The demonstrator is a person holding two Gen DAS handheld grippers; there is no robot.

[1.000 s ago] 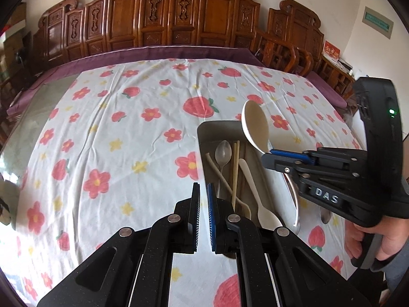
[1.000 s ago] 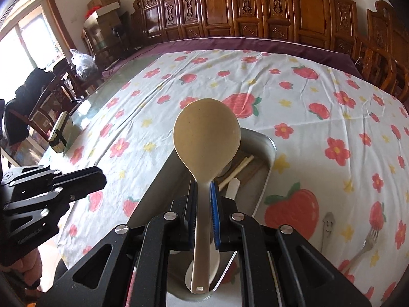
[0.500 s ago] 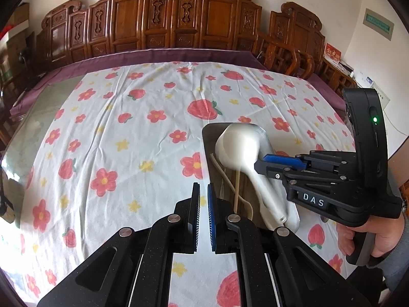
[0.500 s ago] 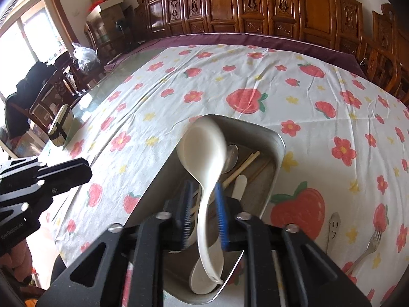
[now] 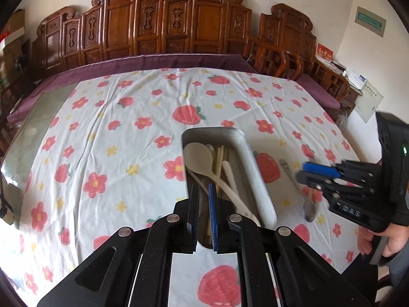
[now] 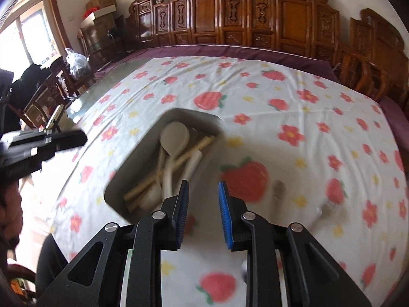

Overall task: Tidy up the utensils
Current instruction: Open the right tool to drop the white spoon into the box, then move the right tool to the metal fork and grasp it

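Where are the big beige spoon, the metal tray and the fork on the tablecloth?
big beige spoon [image 5: 198, 157], left wrist view, on its bowl.
metal tray [image 5: 251, 165], left wrist view, on its right rim.
fork [image 6: 326, 208], right wrist view, on its blurred tines.

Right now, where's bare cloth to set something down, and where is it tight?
Free: the tablecloth left of the tray and beyond its far end. Crowded: inside the tray, and its right side, where a metal spoon and fork lie.
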